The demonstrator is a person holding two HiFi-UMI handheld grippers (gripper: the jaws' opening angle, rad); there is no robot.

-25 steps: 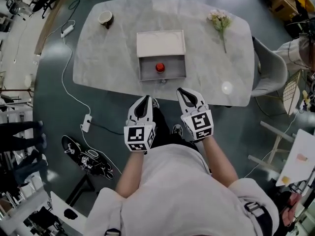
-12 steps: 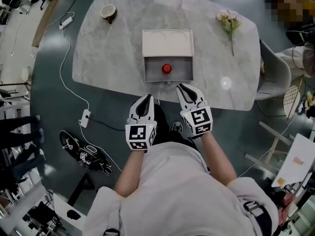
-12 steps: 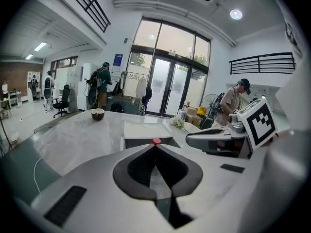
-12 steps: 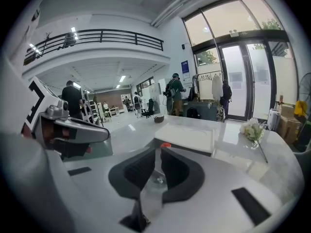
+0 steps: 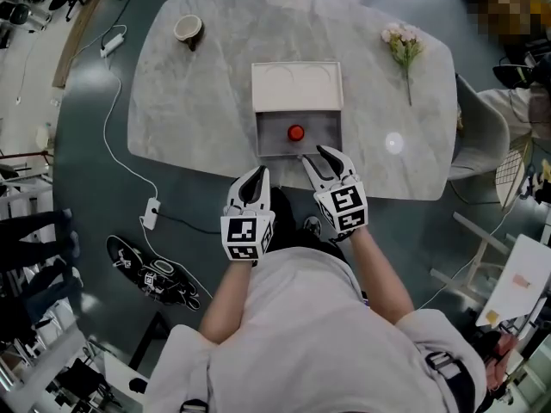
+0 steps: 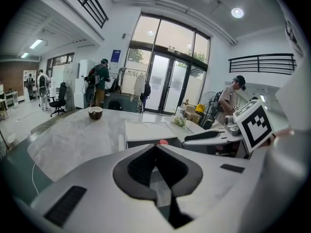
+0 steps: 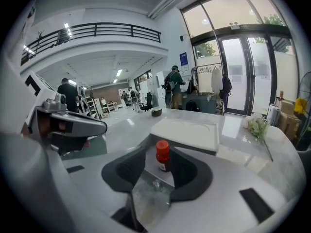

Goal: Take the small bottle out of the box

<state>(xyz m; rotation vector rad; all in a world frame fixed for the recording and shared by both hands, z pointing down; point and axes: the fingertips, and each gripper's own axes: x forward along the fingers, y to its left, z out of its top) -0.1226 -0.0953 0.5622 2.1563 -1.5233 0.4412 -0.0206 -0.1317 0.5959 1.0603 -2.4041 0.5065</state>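
Observation:
A small bottle with a red cap [image 5: 296,132] stands upright in the lower half of an open grey box [image 5: 267,138], whose pale lid [image 5: 297,86] lies folded back on the marble table [image 5: 198,101]. My right gripper [image 5: 318,156] is at the box's near edge, its jaws opening. In the right gripper view the bottle [image 7: 163,157] shows through the gap of that gripper [image 7: 164,149], a little beyond the tips and untouched. My left gripper [image 5: 256,181] hangs shut and empty off the table's near edge, left of the box; its tips [image 6: 155,145] meet.
A brown cup [image 5: 186,30] sits at the table's far left and a flower sprig [image 5: 402,43] at the far right. A grey chair [image 5: 479,126] stands by the right end. A cable and power strip [image 5: 151,214] lie on the floor at left. People stand in the background.
My right gripper has moved forward to the box's near edge and its jaws have parted. The left gripper has stayed where it was.

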